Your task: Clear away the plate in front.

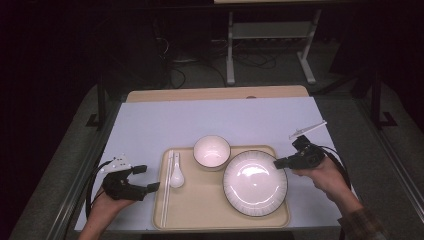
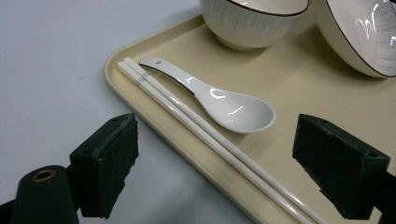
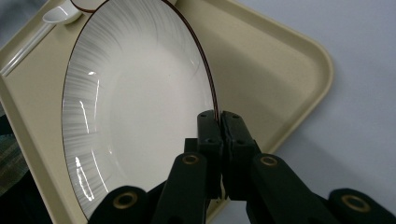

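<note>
Broadly, a pale table [image 1: 150, 125] carries a beige tray [image 1: 200, 210] near its front edge, with bare surface open behind it and on both sides. On the tray's right half lies the plate [image 1: 255, 182], white and glossy with fine ribbing around its wide rim and a thin dark line at the lip; its right rim reaches close to the tray's right wall. The right gripper [image 1: 278, 163] comes in from the right side and its jaws are pinched together on that rim, one jaw inside the lip and one outside, as the right gripper view shows. Touching or just beside the plate's upper left sits a ribbed white bowl [image 1: 212, 151]. Along the tray's left wall lie white chopsticks [image 1: 166, 187], parallel to the edge, with a white spoon [image 1: 176, 176] just beside them. The left gripper [image 1: 146, 178] hovers over the table just left of the tray, its jaws spread wide and holding nothing, pointed toward the chopsticks and spoon.
</note>
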A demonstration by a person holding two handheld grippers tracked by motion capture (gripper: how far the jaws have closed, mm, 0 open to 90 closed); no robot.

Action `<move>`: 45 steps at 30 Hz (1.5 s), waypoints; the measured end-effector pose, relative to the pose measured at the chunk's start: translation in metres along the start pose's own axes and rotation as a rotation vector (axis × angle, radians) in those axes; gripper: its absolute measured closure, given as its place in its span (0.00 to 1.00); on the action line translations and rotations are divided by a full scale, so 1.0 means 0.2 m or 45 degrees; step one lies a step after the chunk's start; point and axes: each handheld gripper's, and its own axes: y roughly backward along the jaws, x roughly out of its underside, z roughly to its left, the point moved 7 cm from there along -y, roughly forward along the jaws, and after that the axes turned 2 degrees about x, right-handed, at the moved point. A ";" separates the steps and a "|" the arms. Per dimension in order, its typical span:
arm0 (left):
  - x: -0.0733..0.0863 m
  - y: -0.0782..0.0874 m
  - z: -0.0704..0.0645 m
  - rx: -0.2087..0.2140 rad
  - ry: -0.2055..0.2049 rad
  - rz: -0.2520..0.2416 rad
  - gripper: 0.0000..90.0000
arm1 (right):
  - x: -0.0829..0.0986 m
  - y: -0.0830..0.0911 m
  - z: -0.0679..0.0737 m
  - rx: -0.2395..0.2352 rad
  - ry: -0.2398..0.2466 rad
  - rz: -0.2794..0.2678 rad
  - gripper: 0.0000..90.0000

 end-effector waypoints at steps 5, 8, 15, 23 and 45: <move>0.00 0.00 0.00 0.002 -0.001 0.000 0.15 | 0.00 -0.03 0.00 -0.001 0.020 0.009 0.97; 0.00 0.00 0.00 0.002 -0.001 0.000 0.15 | -0.02 -0.05 0.00 0.001 0.033 0.007 0.96; 0.00 0.00 0.00 0.004 -0.002 0.000 0.15 | -0.03 -0.14 0.00 0.024 0.066 0.070 0.94; 0.00 0.00 0.00 0.005 -0.004 0.003 0.15 | -0.04 -0.15 0.00 0.023 0.073 0.102 0.93; 0.00 -0.01 0.00 0.009 -0.004 0.004 0.15 | 0.00 -0.22 -0.03 0.107 0.127 0.183 0.86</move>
